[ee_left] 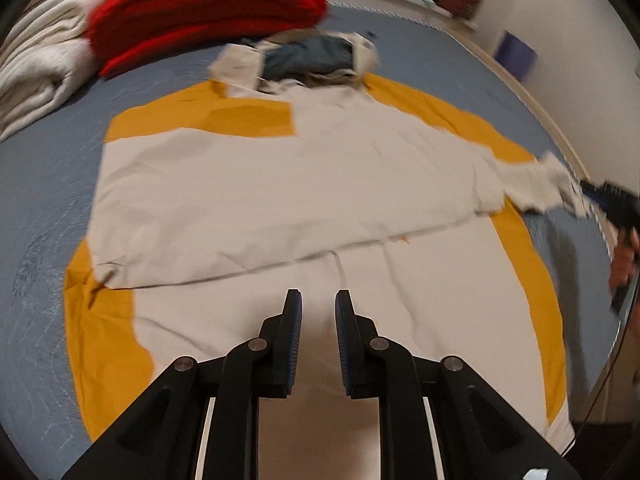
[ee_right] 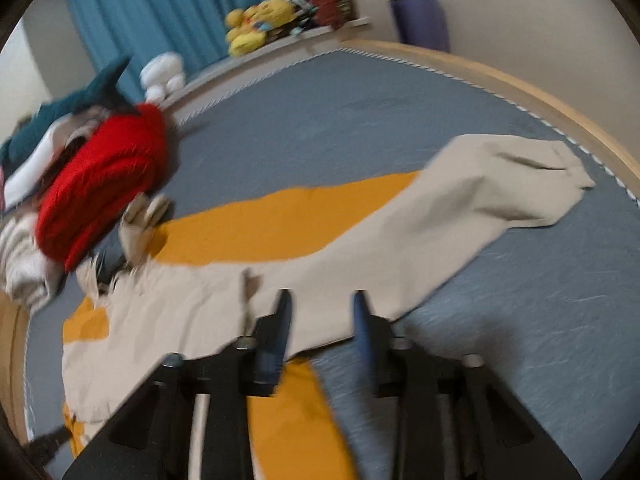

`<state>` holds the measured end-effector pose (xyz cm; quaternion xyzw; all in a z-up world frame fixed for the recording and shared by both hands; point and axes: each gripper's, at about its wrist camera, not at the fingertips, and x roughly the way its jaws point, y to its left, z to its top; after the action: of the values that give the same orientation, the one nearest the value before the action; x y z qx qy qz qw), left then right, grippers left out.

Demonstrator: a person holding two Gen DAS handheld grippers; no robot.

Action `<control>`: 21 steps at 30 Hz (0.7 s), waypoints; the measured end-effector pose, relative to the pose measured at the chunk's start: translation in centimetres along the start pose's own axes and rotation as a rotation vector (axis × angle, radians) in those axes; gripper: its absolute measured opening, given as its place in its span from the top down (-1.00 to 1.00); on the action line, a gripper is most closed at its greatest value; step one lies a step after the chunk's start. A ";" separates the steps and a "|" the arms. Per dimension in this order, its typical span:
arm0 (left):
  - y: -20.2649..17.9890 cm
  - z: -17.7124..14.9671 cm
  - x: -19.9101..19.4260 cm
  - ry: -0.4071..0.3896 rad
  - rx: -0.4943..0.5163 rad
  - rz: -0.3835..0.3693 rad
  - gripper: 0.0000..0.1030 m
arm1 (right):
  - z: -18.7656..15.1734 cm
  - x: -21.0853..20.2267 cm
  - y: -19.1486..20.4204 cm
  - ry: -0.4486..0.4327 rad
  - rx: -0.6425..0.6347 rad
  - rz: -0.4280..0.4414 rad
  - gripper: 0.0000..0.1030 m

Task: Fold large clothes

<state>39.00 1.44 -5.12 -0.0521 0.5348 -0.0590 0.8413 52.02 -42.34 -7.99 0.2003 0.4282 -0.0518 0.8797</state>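
A large beige and mustard-yellow hooded garment [ee_left: 280, 184] lies spread on the grey bed, one sleeve folded across its body. My left gripper [ee_left: 318, 300] is open and empty above the garment's lower middle. My right gripper [ee_right: 322, 300] is open and empty, hovering over the base of the other sleeve [ee_right: 500, 184], which stretches out toward the bed's edge. In the left wrist view the right gripper [ee_left: 612, 196] shows at the far right beside that sleeve's cuff [ee_left: 556, 180].
A red knit [ee_left: 208, 8] and a cream knit [ee_left: 36, 76] are piled at the head of the bed [ee_left: 36, 208]. The wooden bed edge [ee_right: 560, 92] runs along the wall. Plush toys [ee_right: 260, 24] sit on a shelf by a blue curtain.
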 end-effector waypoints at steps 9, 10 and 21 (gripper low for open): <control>-1.1 0.2 1.9 0.021 -0.010 -0.012 0.70 | 4.6 -0.9 -15.7 -0.133 0.253 -0.058 0.66; -0.9 0.3 2.2 0.022 -0.016 -0.007 0.70 | 4.8 -0.6 -17.4 -0.128 0.293 -0.047 0.62; -0.7 0.5 3.0 0.033 -0.012 -0.011 0.70 | 4.3 5.7 -27.7 -0.055 0.578 0.046 0.44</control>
<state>40.66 0.33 -7.48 -0.0593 0.5486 -0.0613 0.8318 51.50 -68.95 -18.57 0.4506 0.3672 -0.1571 0.7984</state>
